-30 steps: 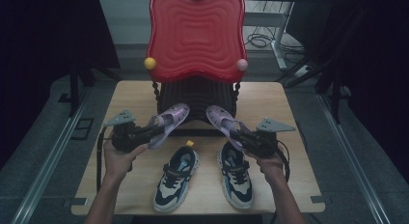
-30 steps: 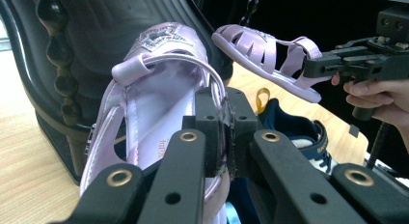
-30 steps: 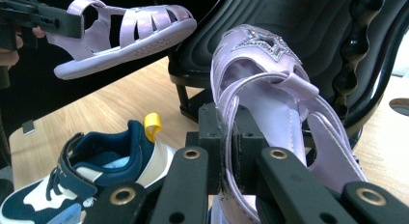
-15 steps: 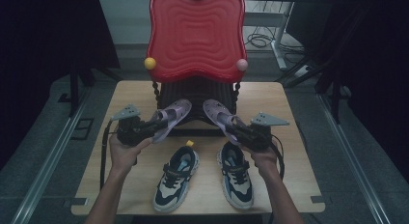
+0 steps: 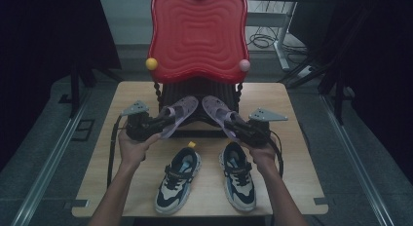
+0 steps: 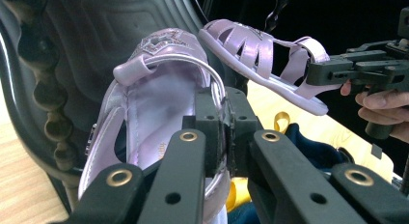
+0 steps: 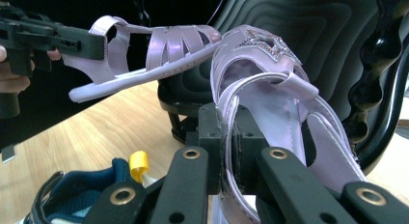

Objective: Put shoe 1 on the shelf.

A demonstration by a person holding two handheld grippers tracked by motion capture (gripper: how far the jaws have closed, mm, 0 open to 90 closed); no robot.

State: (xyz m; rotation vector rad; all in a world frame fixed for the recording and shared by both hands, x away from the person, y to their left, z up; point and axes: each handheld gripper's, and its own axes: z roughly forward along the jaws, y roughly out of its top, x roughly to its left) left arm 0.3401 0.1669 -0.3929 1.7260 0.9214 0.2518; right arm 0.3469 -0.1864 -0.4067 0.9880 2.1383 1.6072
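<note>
Two lilac sandals are held off the table in front of a small chair. My left gripper (image 5: 161, 123) is shut on the heel strap of the left sandal (image 5: 180, 111), seen close in the left gripper view (image 6: 159, 98) between my black jaws (image 6: 225, 132). My right gripper (image 5: 234, 124) is shut on the heel strap of the right sandal (image 5: 215, 108), whose star-trimmed toe (image 7: 270, 89) rises beyond my jaws (image 7: 226, 137). The toes point at the chair's black seat (image 5: 195, 92) and nearly meet. Each gripper view also catches the other sandal (image 6: 255, 50) (image 7: 159, 50).
The chair's red wavy back (image 5: 197, 36) stands at the table's far edge, with a yellow knob (image 5: 151, 64) and a pink knob (image 5: 244, 65). Two dark sneakers (image 5: 179, 179) (image 5: 238, 175) lie side by side on the wooden table (image 5: 292, 153) near the front edge.
Both hands have carried their sandals a little toward the chair and inward, so the two toes are closer together. The sneakers have not moved.
</note>
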